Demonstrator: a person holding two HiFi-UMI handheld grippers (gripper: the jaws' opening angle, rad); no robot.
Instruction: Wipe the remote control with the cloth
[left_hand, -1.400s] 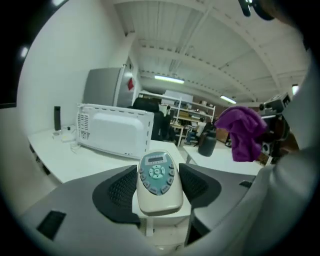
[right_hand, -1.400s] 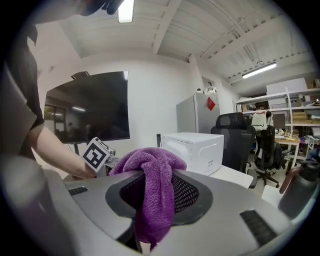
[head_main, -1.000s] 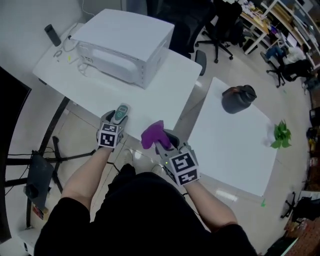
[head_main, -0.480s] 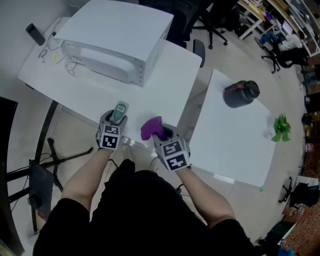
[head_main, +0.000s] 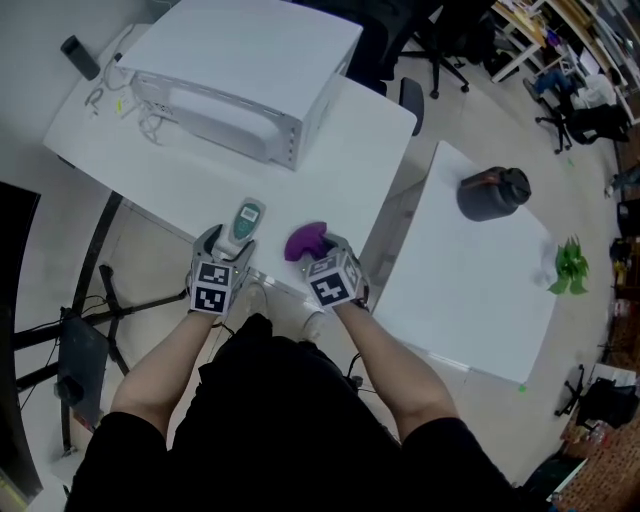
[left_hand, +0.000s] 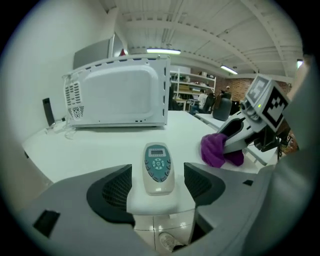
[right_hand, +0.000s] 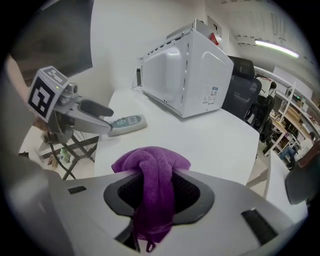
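Observation:
The white remote control (left_hand: 159, 167) with teal buttons lies face up at the near edge of the white table (head_main: 330, 170). My left gripper (left_hand: 157, 175) straddles it; its jaws have just been opening and stand open, with a gap on each side of the remote. The purple cloth (right_hand: 155, 180) is bunched between the jaws of my right gripper (right_hand: 157, 189). Those jaws have just been opening slightly, but the cloth still fills the gap. In the head view the cloth (head_main: 305, 241) hangs low over the table, just right of the remote (head_main: 243, 222); whether it touches I cannot tell.
A white microwave (head_main: 240, 70) stands at the back of the table, with cables and a small black device (head_main: 80, 57) beside it. A second white table (head_main: 470, 290) to the right carries a black jug (head_main: 493, 193) and a green plant (head_main: 570, 265). Office chairs stand beyond.
My right gripper has come down with the cloth toward the table, nearer the remote. The left jaws have spread, and the remote now lies free between them.

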